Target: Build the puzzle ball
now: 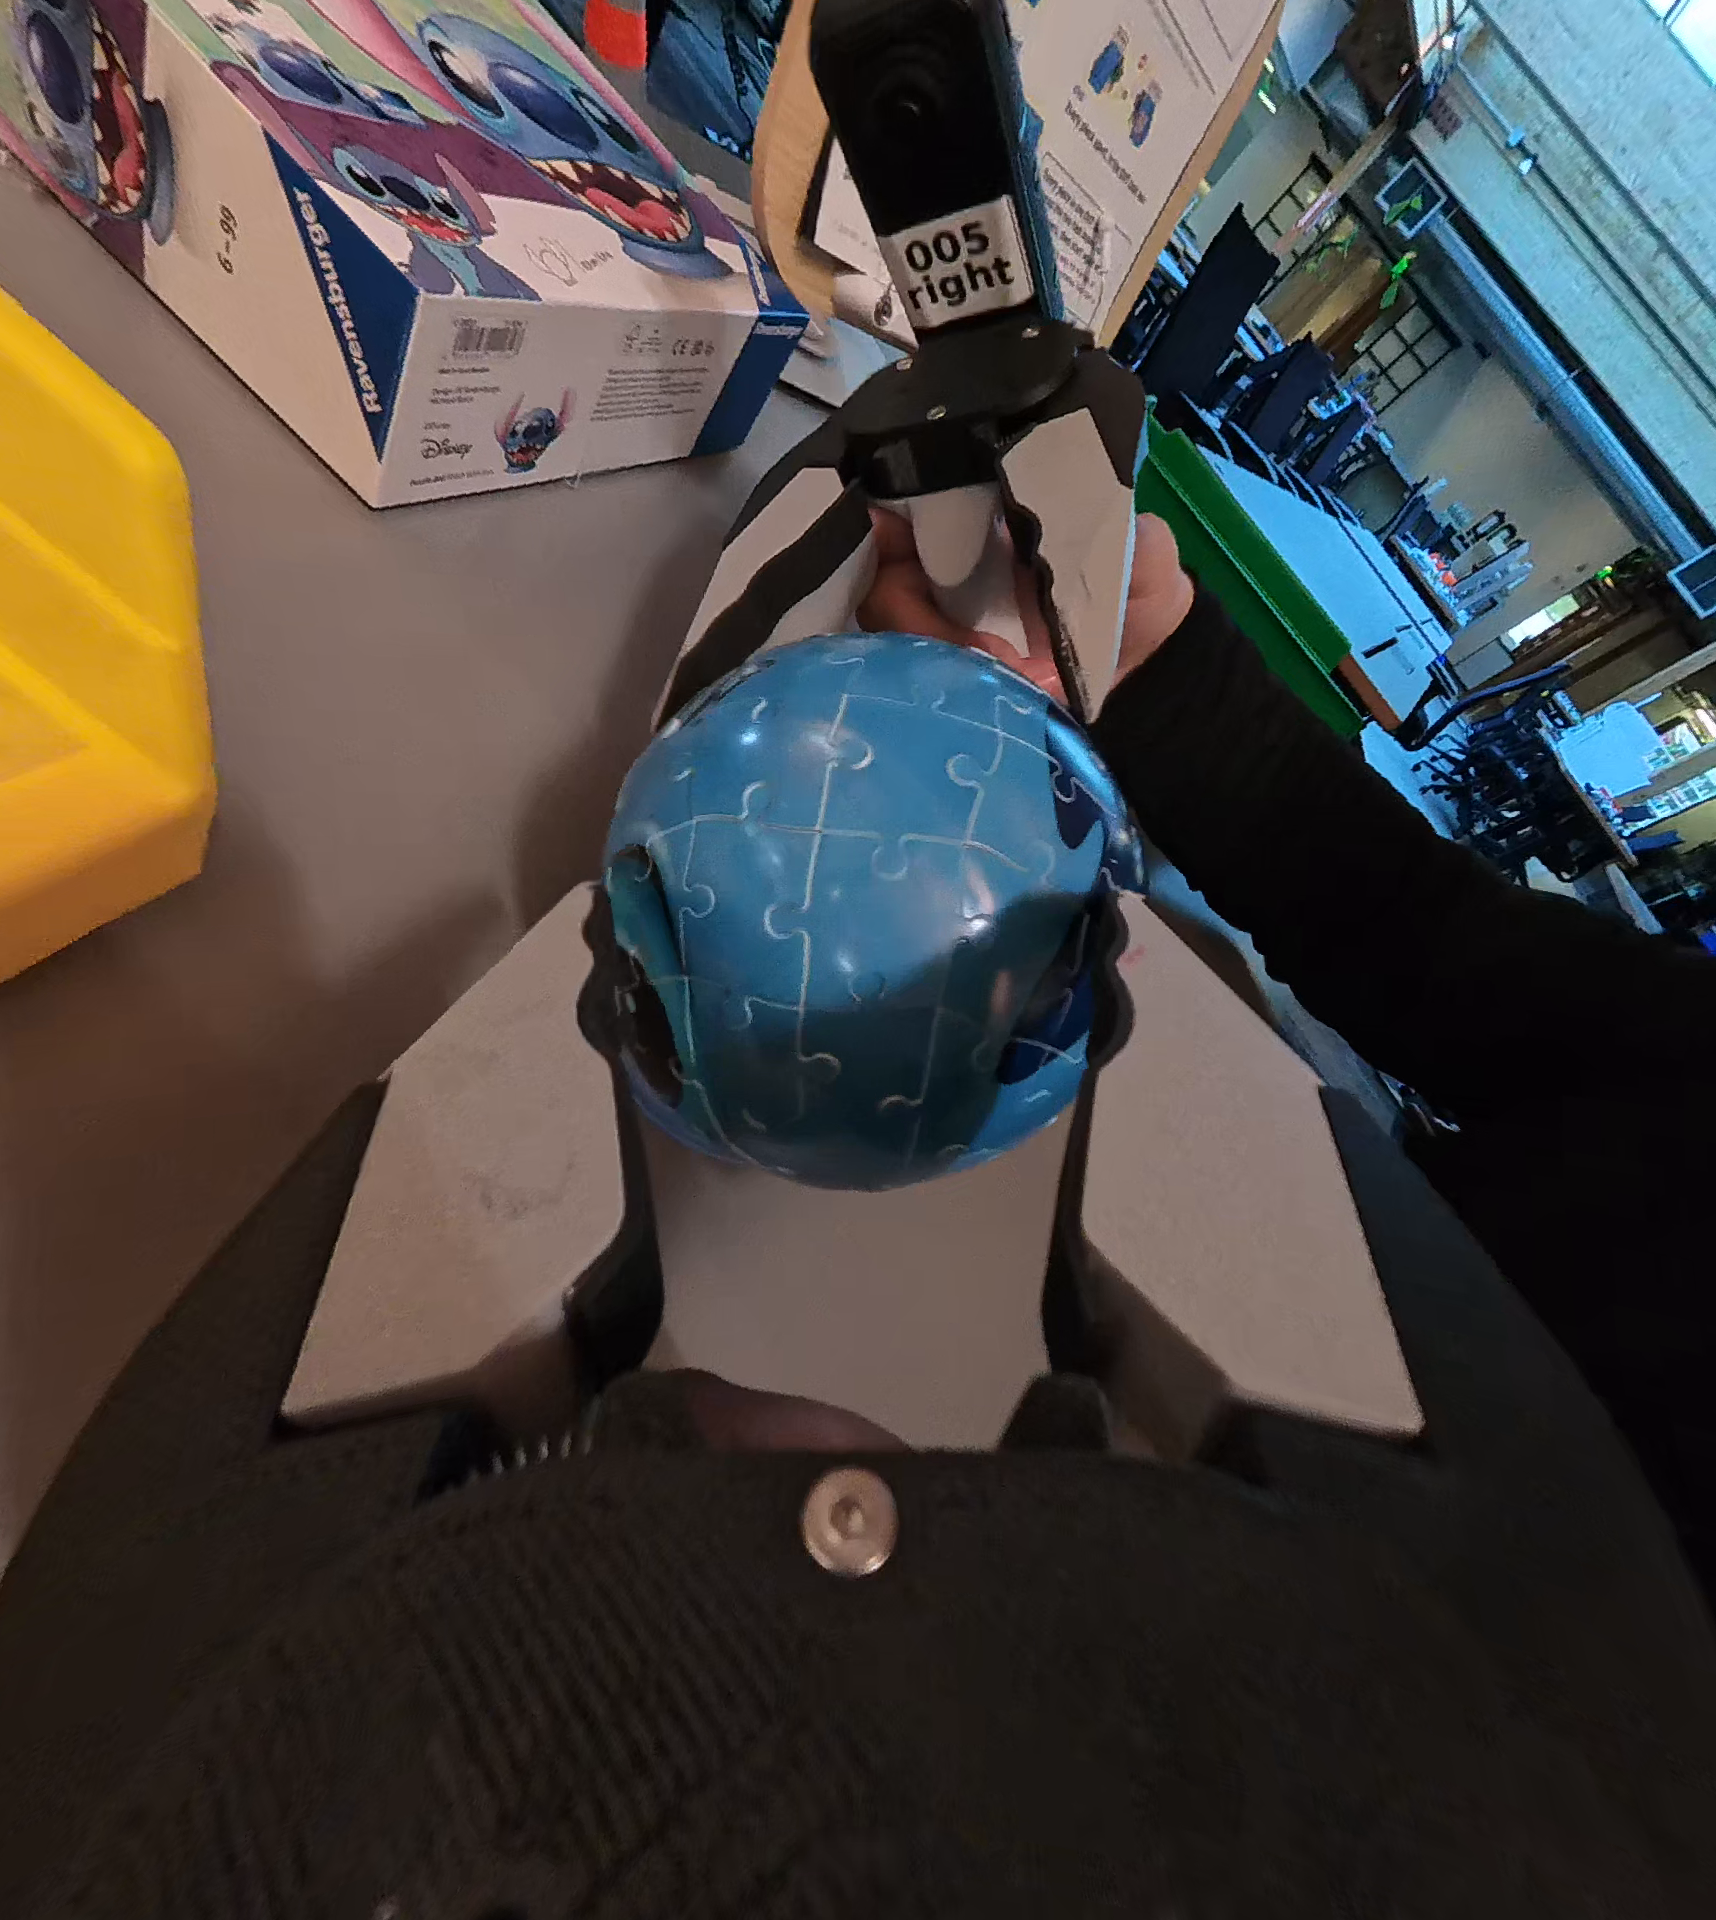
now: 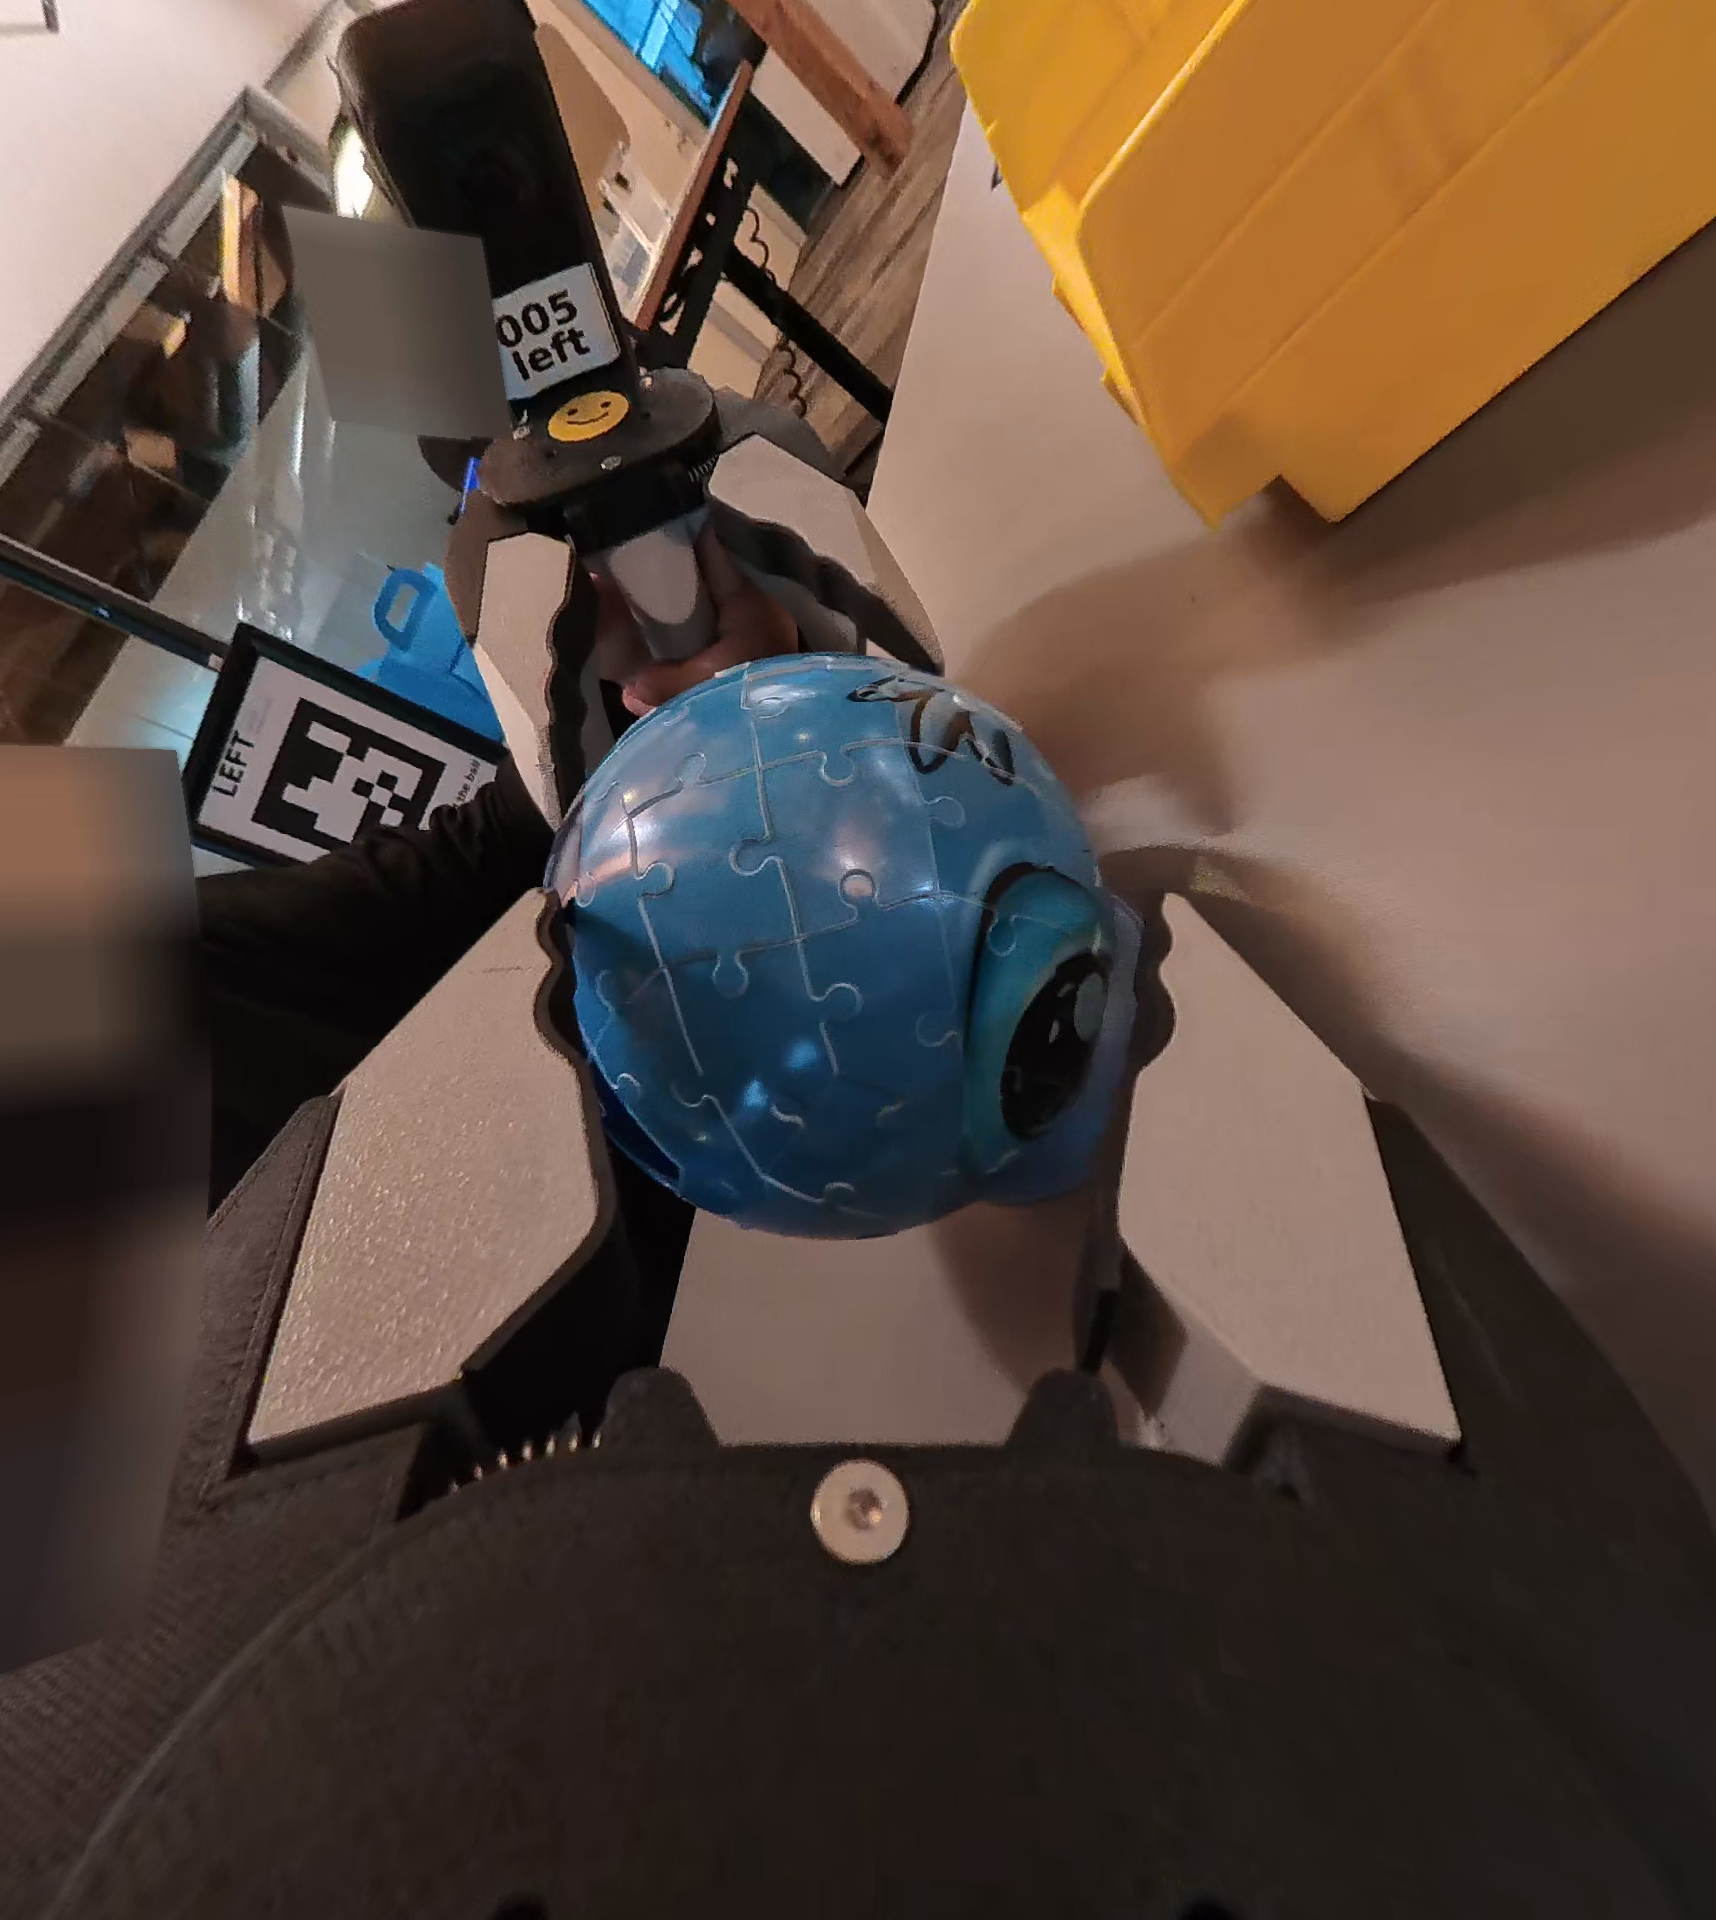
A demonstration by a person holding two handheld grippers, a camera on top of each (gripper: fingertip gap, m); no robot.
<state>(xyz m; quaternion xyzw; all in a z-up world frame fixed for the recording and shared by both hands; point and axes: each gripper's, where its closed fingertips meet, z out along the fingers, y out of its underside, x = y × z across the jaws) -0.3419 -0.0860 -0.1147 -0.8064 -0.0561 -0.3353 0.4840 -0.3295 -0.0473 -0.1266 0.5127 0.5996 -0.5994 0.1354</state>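
The blue puzzle ball (image 1: 864,935) is held in the air between both grippers, which face each other. My left gripper (image 1: 854,966) is shut on it, with a finger on each side. My right gripper (image 2: 849,987) is also shut on the ball (image 2: 792,987), its right finger next to a large printed eye (image 2: 1051,1029). The right gripper (image 1: 895,665) shows beyond the ball in the left wrist view. The left gripper (image 2: 740,675) shows beyond it in the right wrist view. The ball looks closed on the sides I see; its far side is hidden.
A yellow bin (image 1: 23,623) (image 2: 1405,239) stands on the grey table (image 1: 366,675). The puzzle's printed box (image 1: 480,260) lies at the table's back. A black-and-white marker card (image 2: 345,769) sits below left. A person's black sleeve (image 1: 1456,935) reaches in from the right. The tips of one gripper are about 6 centimeters away from the tips of the other.
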